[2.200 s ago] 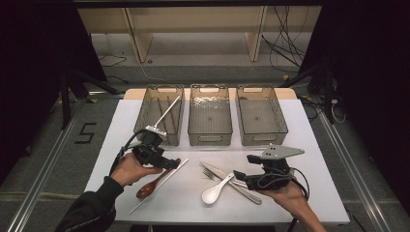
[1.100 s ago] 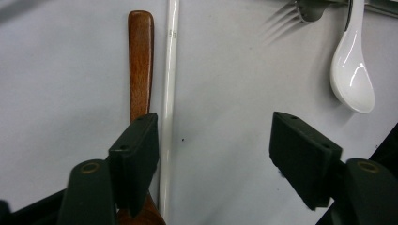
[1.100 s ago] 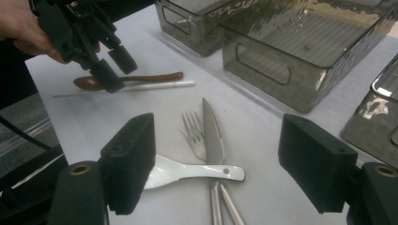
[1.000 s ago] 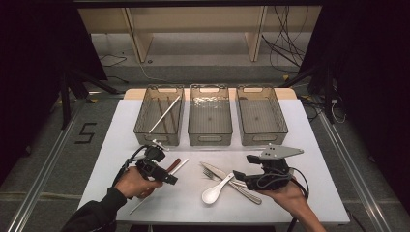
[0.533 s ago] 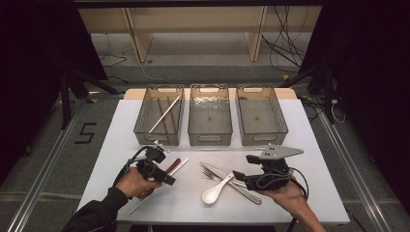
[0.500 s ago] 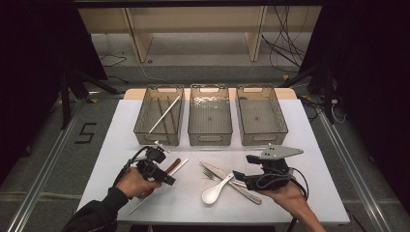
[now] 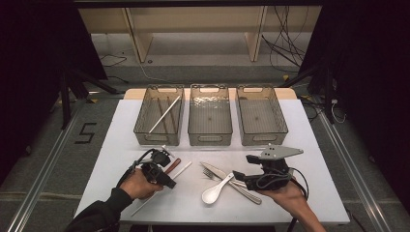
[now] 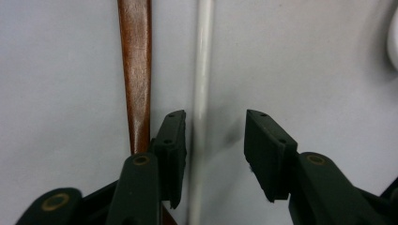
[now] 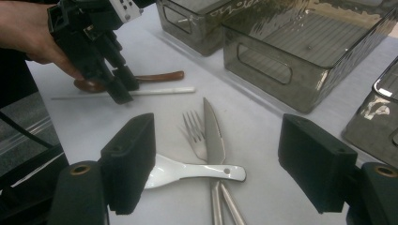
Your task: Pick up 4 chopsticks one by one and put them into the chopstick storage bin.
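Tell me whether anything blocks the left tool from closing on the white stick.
Nothing visible does. The white stick already lies between the left tool's jaws, which have just been closing. The brown wooden handle lies just outside one jaw, beside the stick.

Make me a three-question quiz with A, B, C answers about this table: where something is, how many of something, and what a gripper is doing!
1. Where does the white spoon lie?
A. in a bin
B. on the table, across the knife and the fork
C. on the floor

2. How many clear bins stand in the row?
A. two
B. three
C. five

3. What lies between the left gripper's jaws?
A. the white chopstick
B. the fork
C. nothing

Answers: 1 B, its handle crosses both. 2 B, three side by side. 3 A, the jaws straddle it, just closing, not yet pressing.
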The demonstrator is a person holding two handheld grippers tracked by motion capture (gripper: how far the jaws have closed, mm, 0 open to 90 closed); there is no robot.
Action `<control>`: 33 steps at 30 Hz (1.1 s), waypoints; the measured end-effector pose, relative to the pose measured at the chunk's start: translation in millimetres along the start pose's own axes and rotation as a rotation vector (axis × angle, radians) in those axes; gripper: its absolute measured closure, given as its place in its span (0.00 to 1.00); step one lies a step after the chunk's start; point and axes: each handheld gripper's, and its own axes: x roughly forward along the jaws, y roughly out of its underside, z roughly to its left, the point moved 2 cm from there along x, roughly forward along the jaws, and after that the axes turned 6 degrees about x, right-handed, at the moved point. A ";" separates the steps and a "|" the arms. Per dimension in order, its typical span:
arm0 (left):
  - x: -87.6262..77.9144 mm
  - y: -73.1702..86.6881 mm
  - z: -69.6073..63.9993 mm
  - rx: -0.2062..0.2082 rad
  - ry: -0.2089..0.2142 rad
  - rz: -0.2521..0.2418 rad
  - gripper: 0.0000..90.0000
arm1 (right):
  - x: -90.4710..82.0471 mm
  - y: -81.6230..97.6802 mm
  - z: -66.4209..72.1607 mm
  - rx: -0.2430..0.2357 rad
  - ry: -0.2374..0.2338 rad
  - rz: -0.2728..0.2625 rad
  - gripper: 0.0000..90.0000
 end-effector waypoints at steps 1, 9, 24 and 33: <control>0.3 -0.1 -0.5 0.006 -0.009 0.001 0.68 | 0.0 0.0 0.1 0.000 0.000 0.000 0.32; 1.3 -0.8 -5.3 0.051 -0.056 0.022 0.77 | 0.0 -0.1 -0.1 0.000 0.001 0.000 0.32; 1.9 -1.4 -6.3 0.089 -0.108 0.043 0.90 | 0.3 -0.1 -0.7 0.002 0.001 0.000 0.32; 2.4 -1.3 -8.1 0.107 -0.119 0.039 0.92 | 0.3 -0.2 -0.6 0.001 0.003 0.000 0.32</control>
